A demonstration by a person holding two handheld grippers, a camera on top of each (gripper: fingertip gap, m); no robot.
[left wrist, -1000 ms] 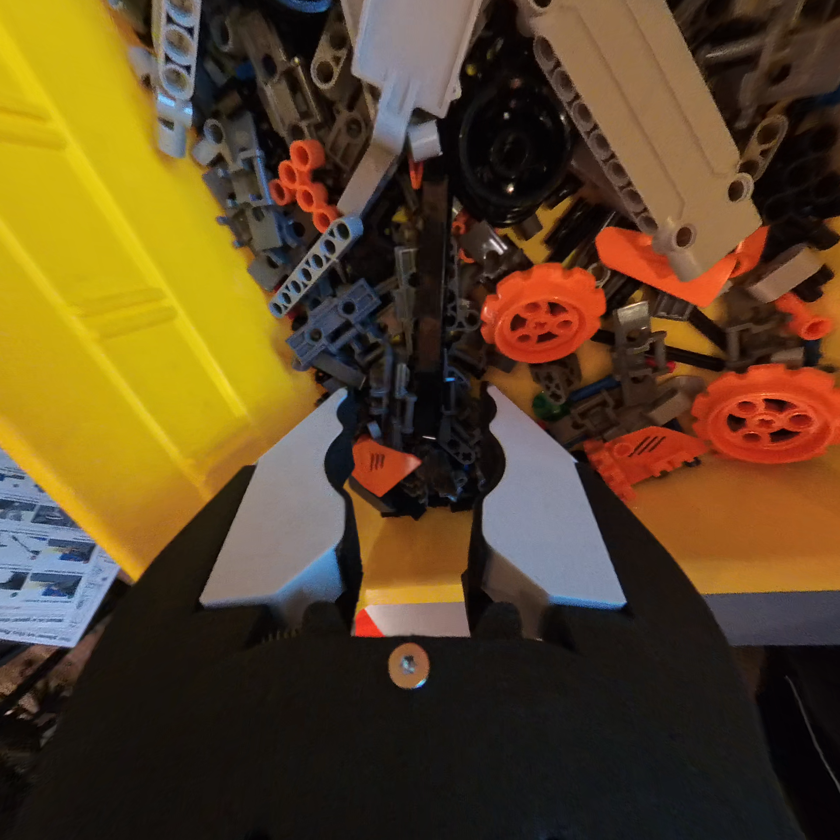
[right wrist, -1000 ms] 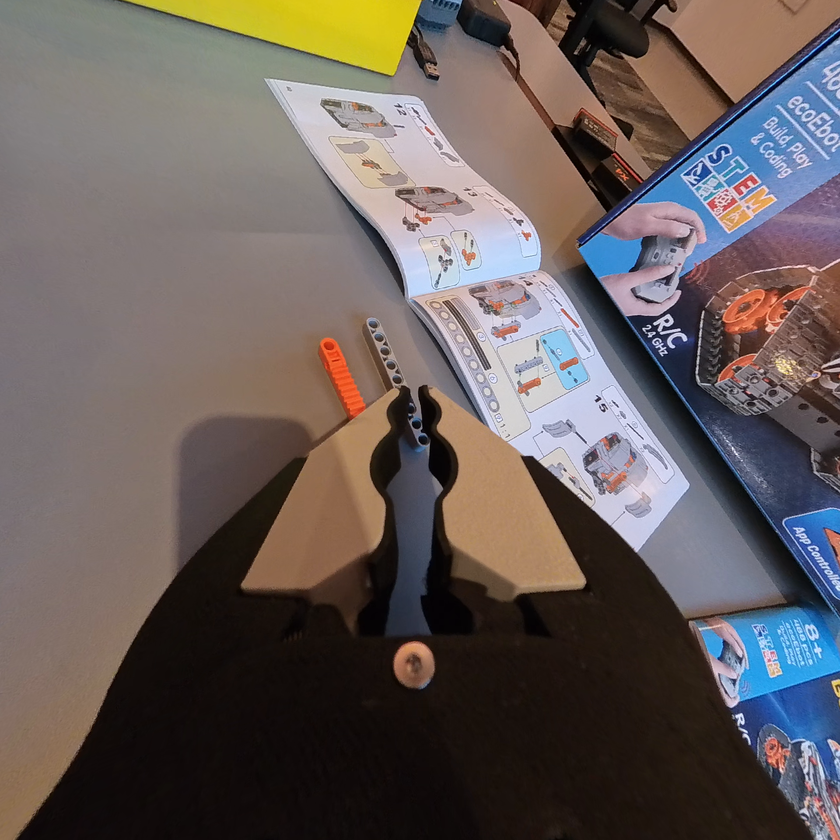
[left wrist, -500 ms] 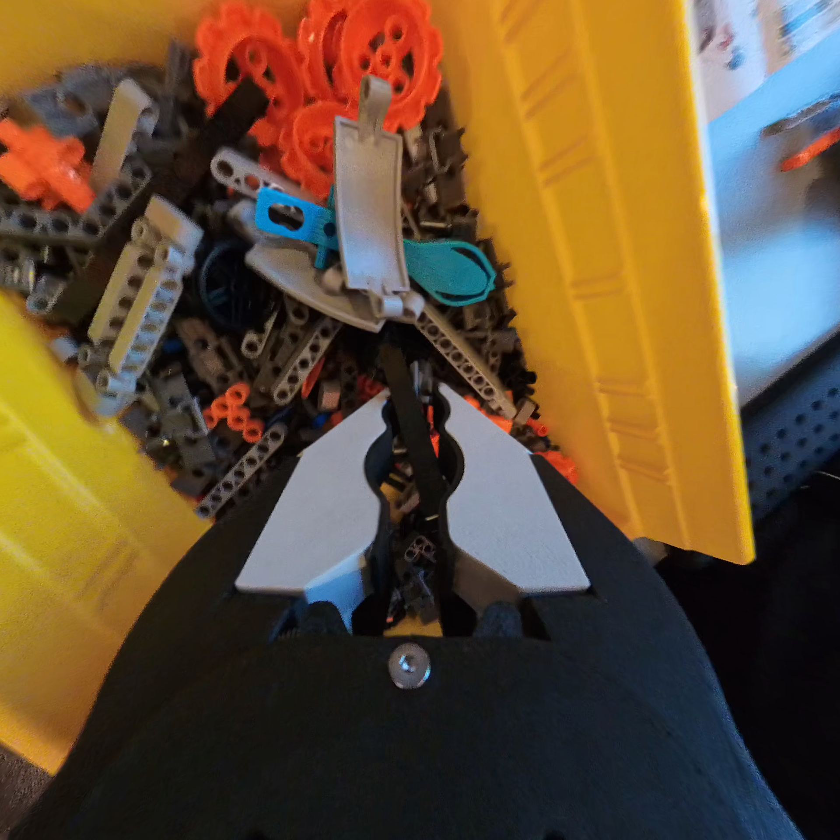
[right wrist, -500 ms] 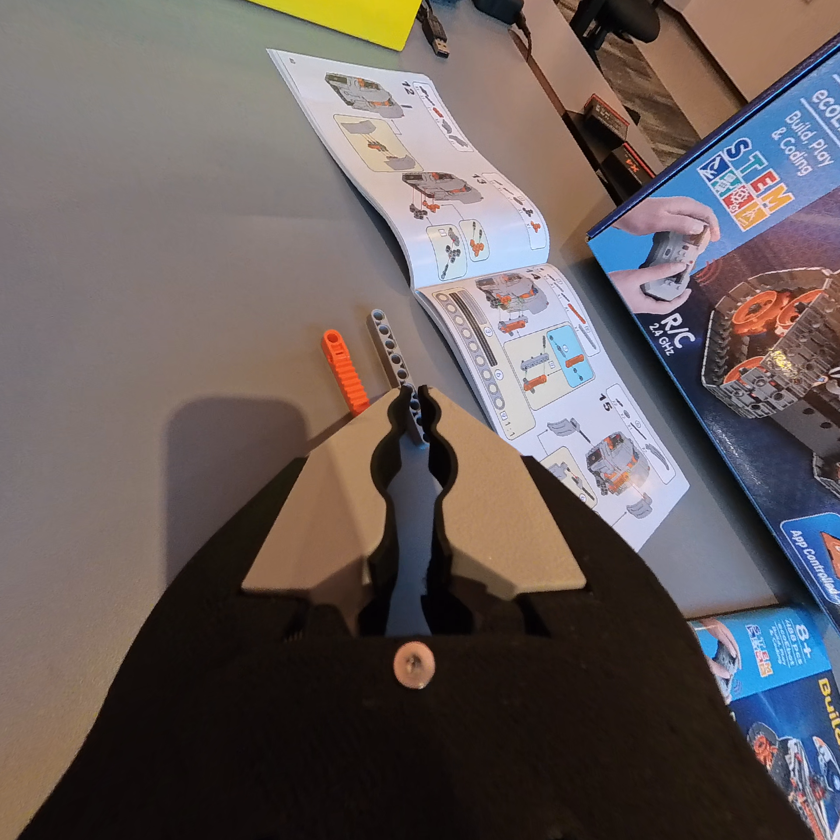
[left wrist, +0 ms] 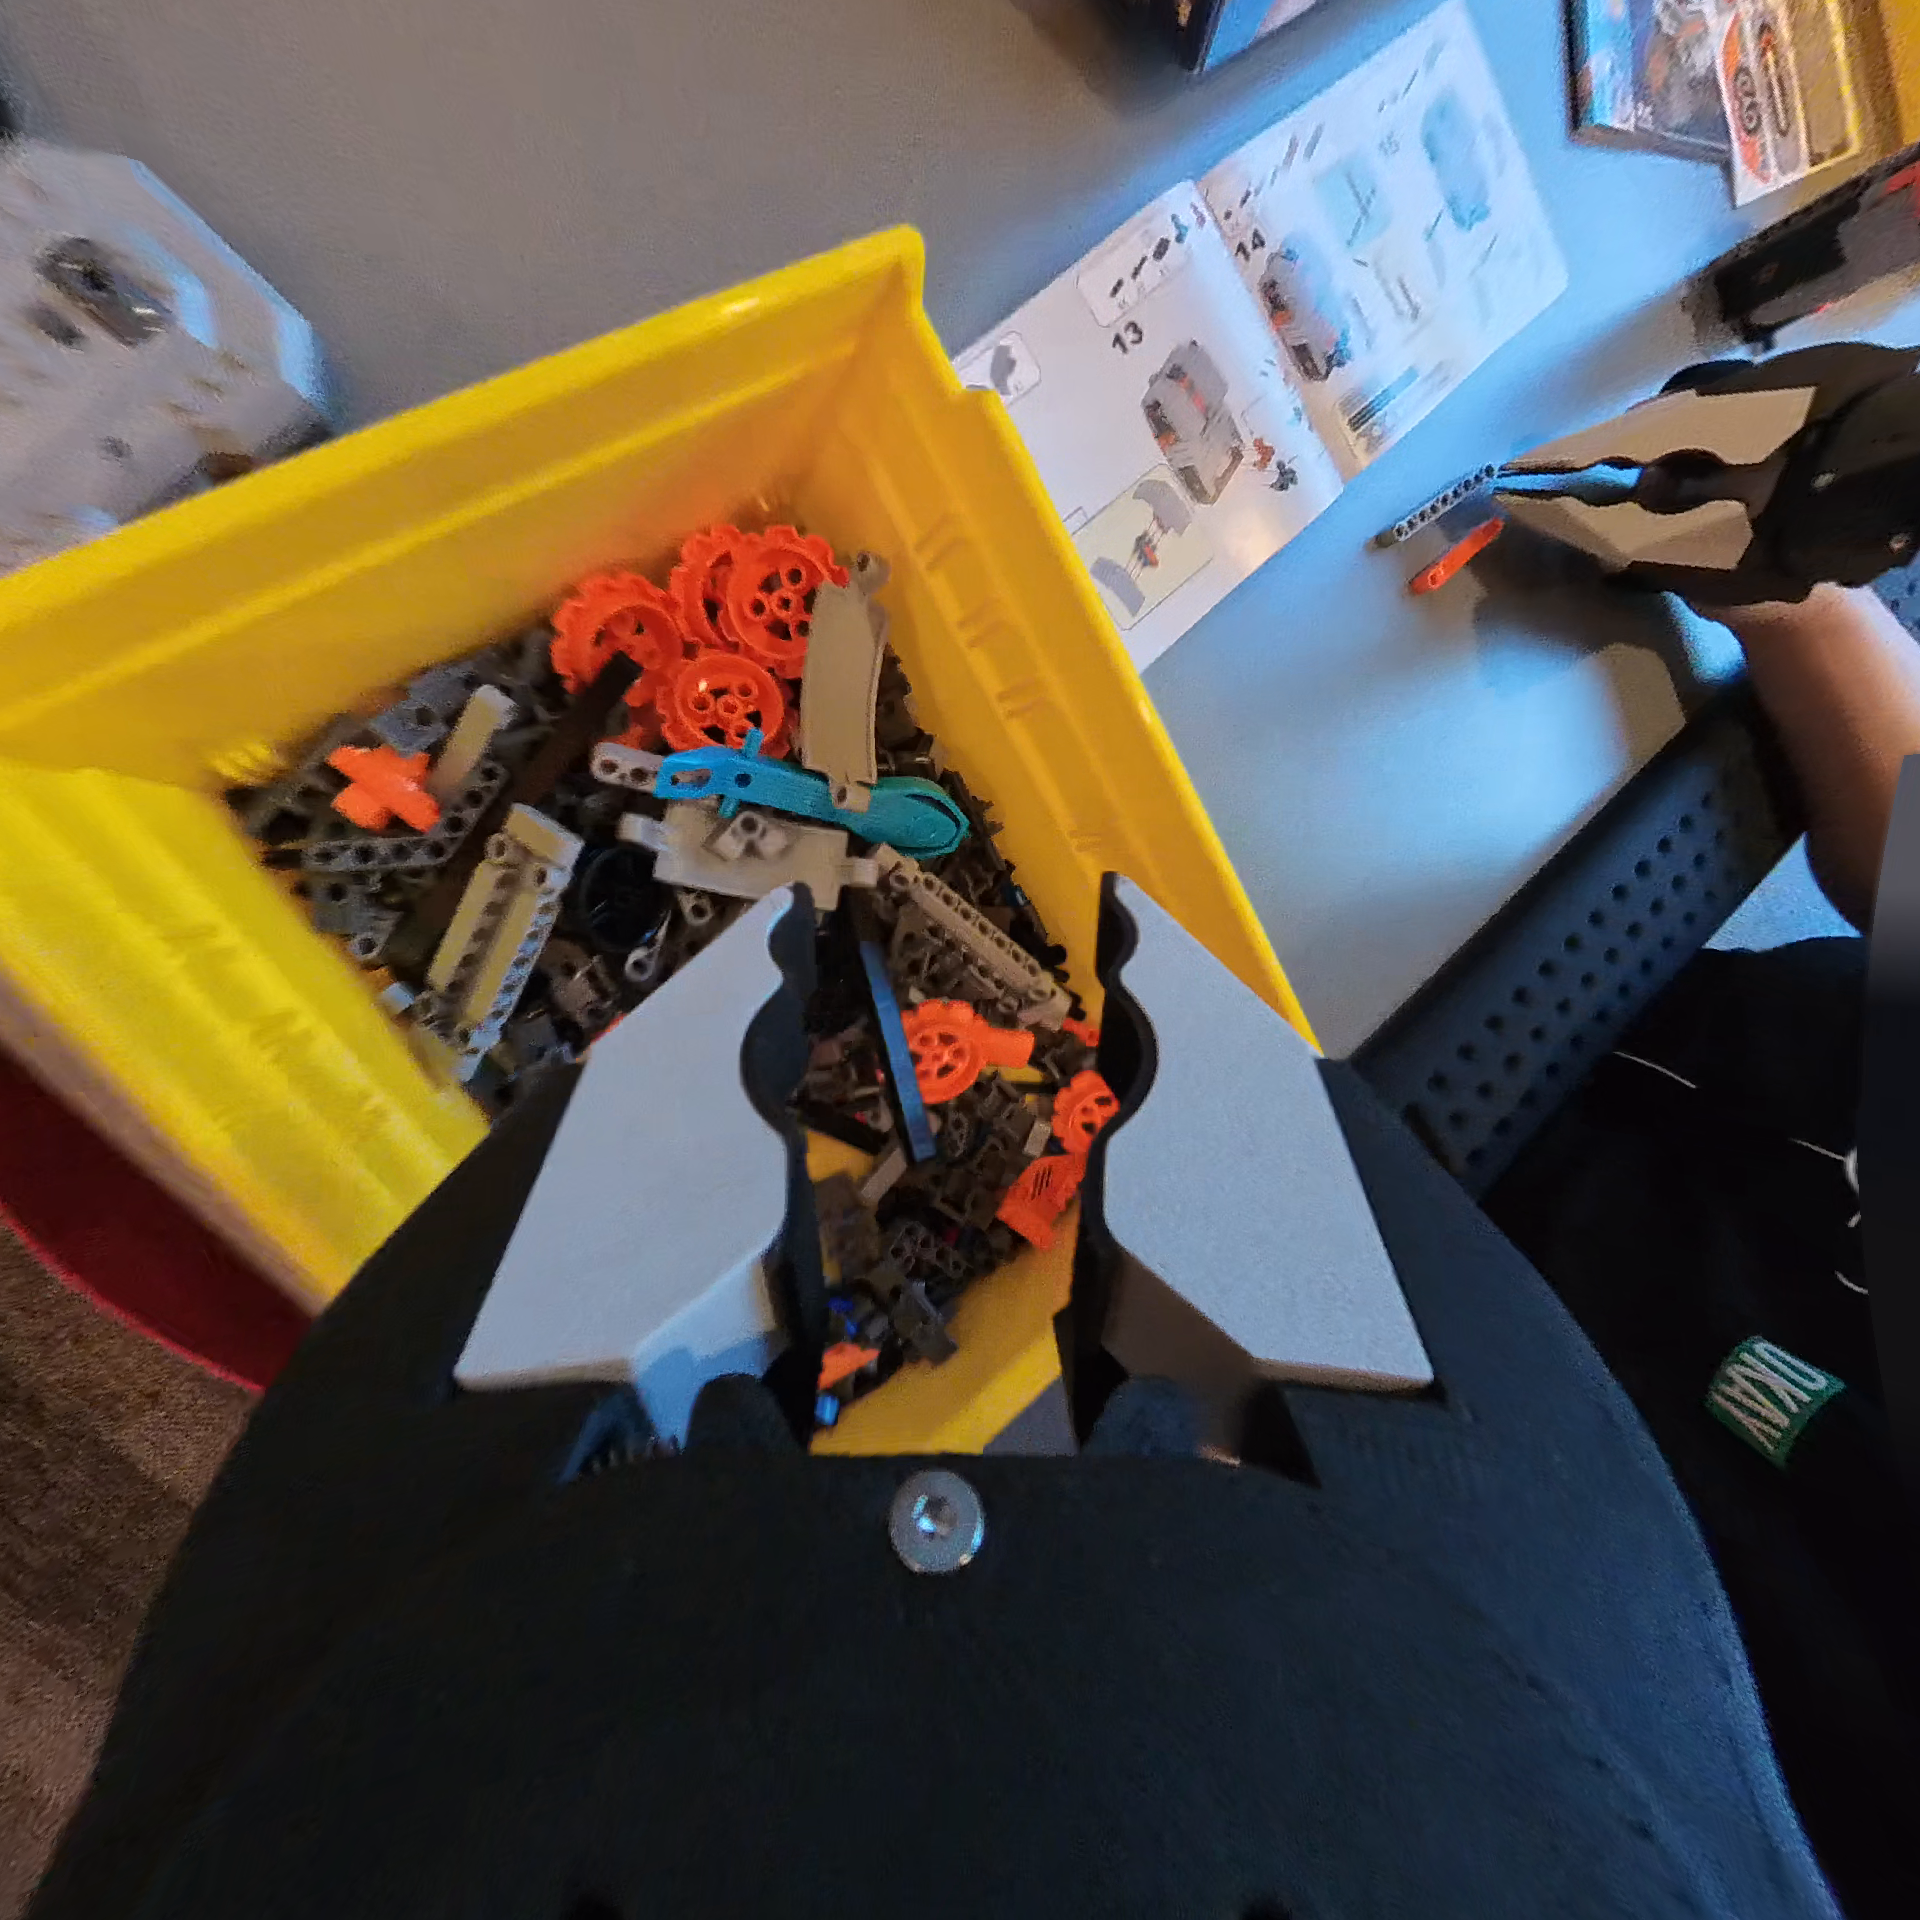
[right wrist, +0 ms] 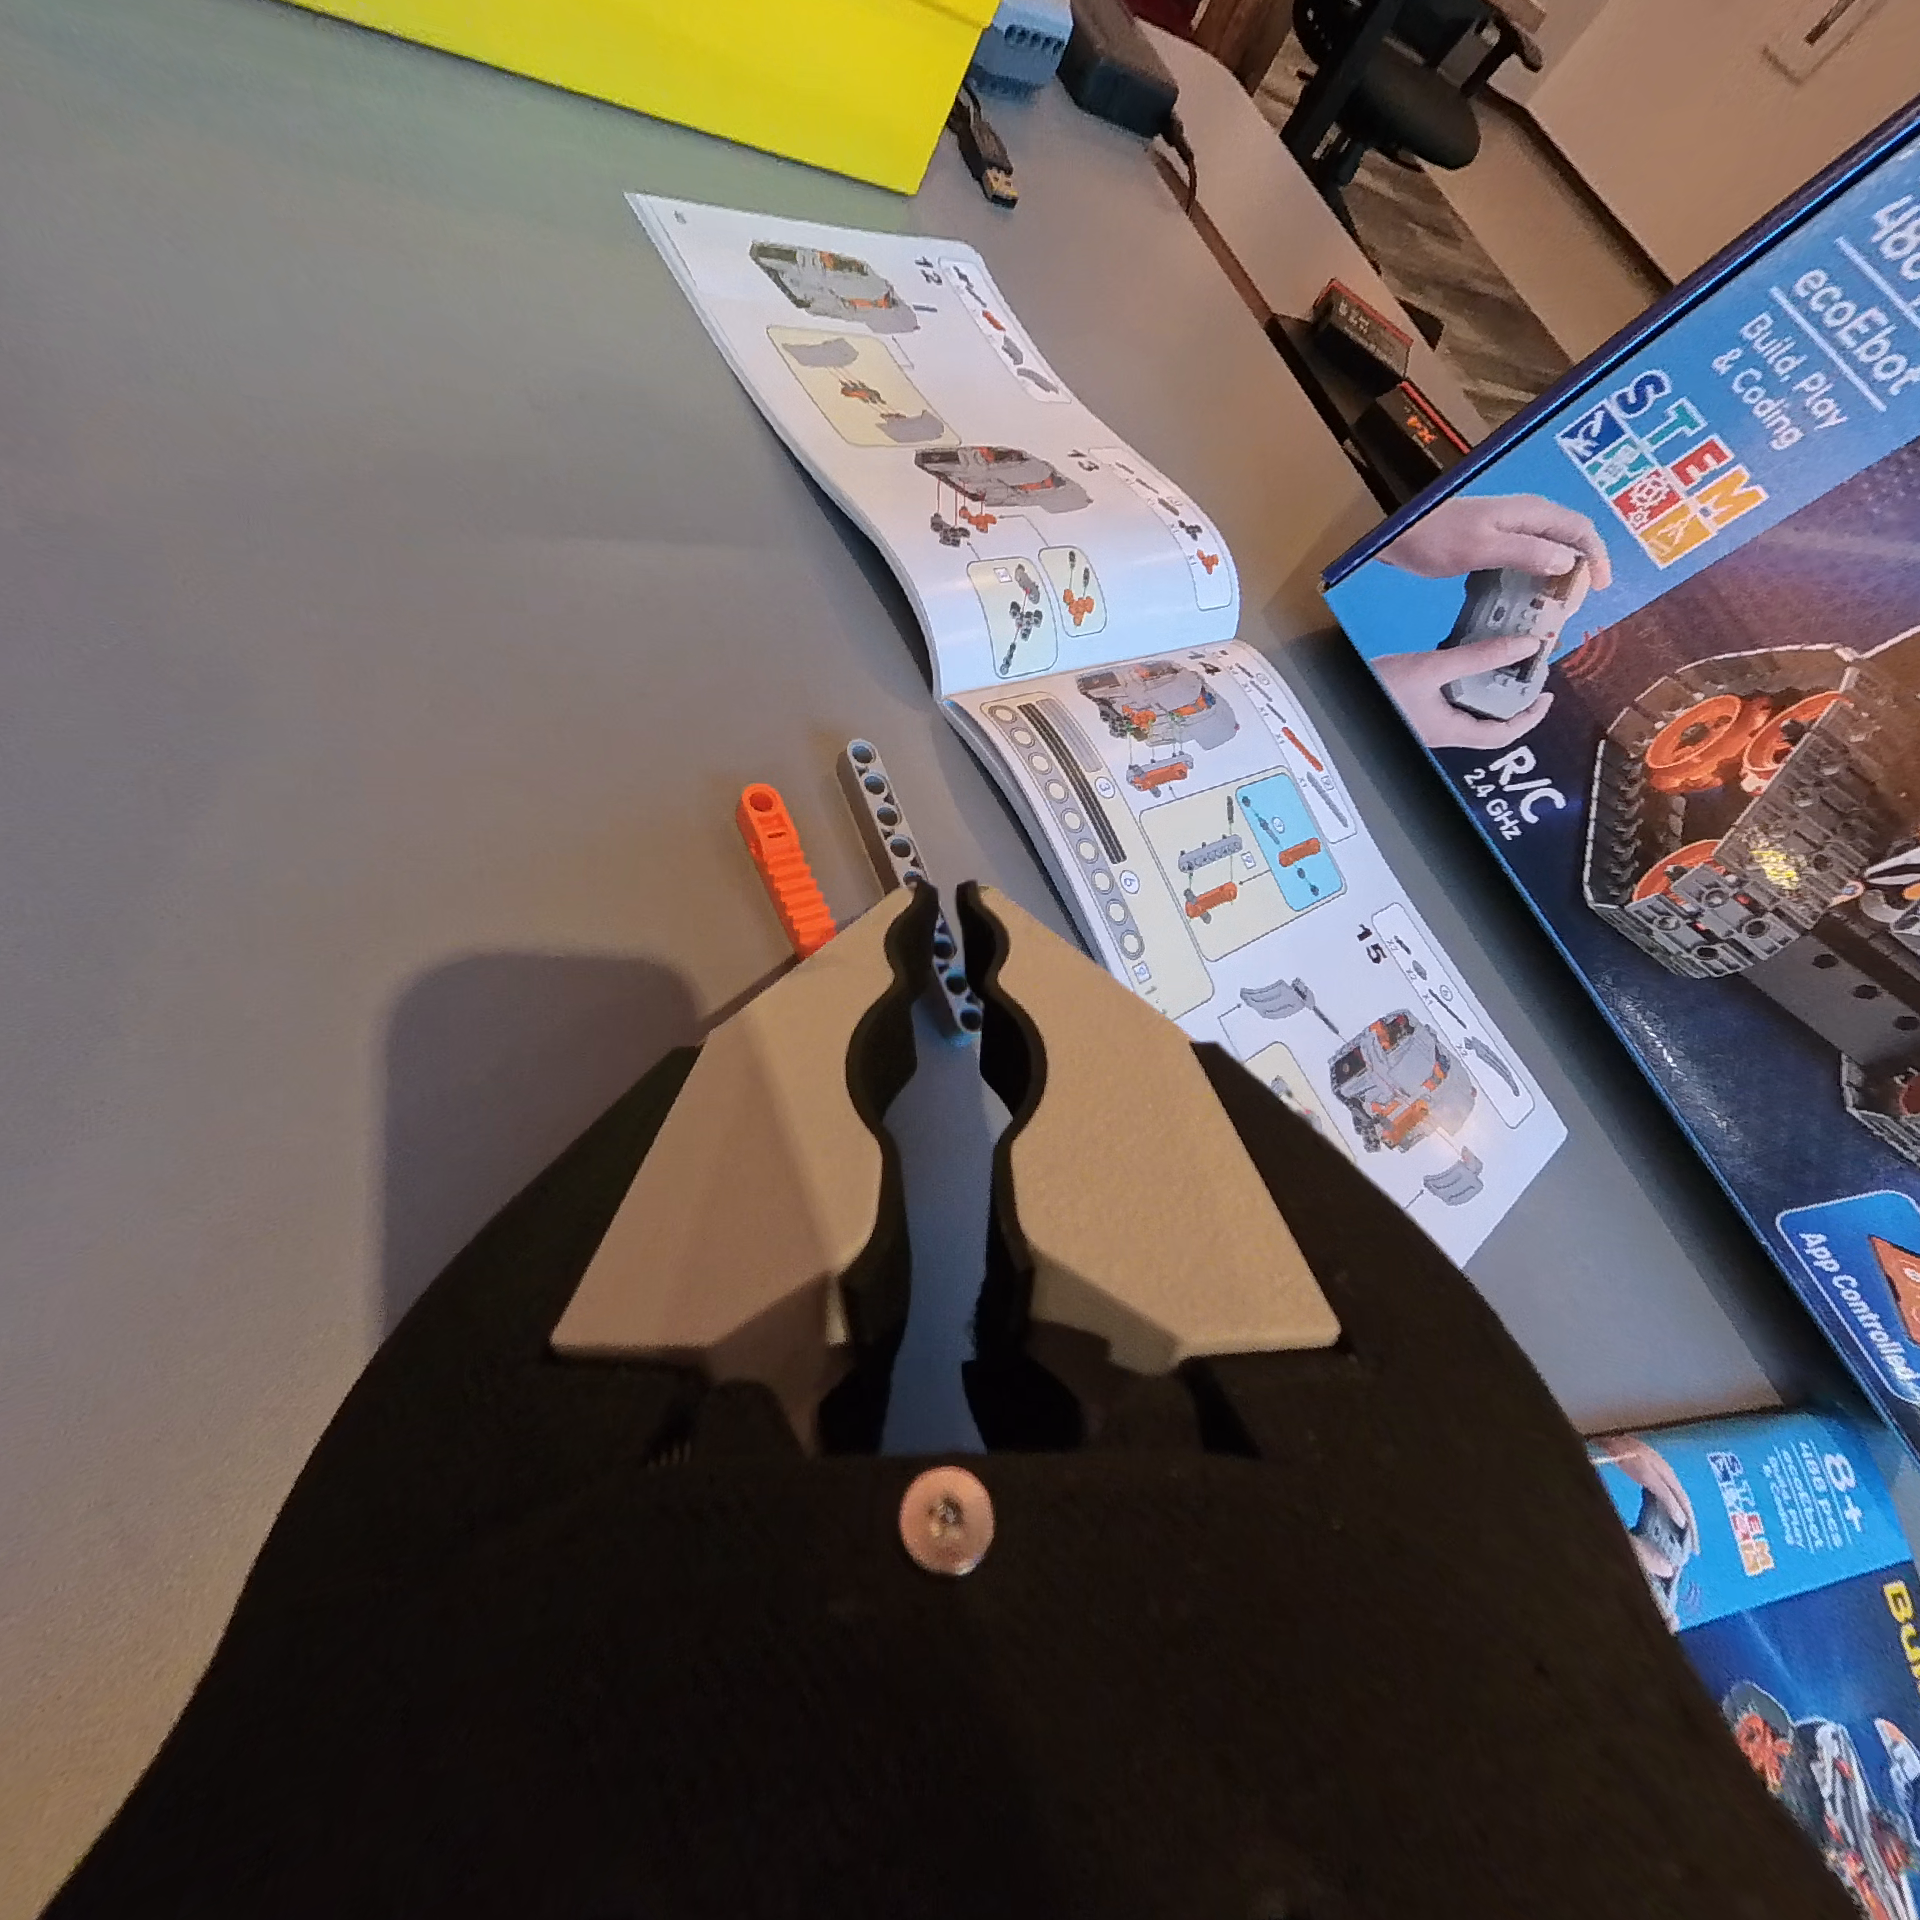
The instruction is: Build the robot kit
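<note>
A grey table [right wrist: 416, 520] carries the whole scene, with a wood-toned floor and a dark chair visible beyond its far edge in the right wrist view.

Left gripper [left wrist: 951, 904]: jaws spread wide, holding nothing. It hangs above a yellow bin [left wrist: 520, 468] that sits on the table, tilted in this view. The bin is filled with loose building parts: orange gears [left wrist: 717, 634] toward the far corner, a teal piece [left wrist: 821, 800] near the middle, a curved grey panel [left wrist: 847, 686] lying across the teal piece, and grey holed beams and small dark connectors throughout. One smaller orange gear [left wrist: 951, 1044] shows between the fingers, below them in the pile.

Right gripper [right wrist: 940, 894]: jaws drawn close together on the near end of a grey beam [right wrist: 883, 821]. The beam lies on the table and points away from the gripper. Whether the pads actually press it cannot be told. An orange pin [right wrist: 779, 873] lies just beside the beam, on its left, roughly parallel, apart from it.

An open booklet [right wrist: 1091, 675] lies to the right of the beam, near it. A blue box [right wrist: 1714, 675] stands further right, and a second, smaller blue box [right wrist: 1787, 1558] lies at the lower right. The bin's yellow edge [right wrist: 675, 62] shows at the top of the right wrist view.
</note>
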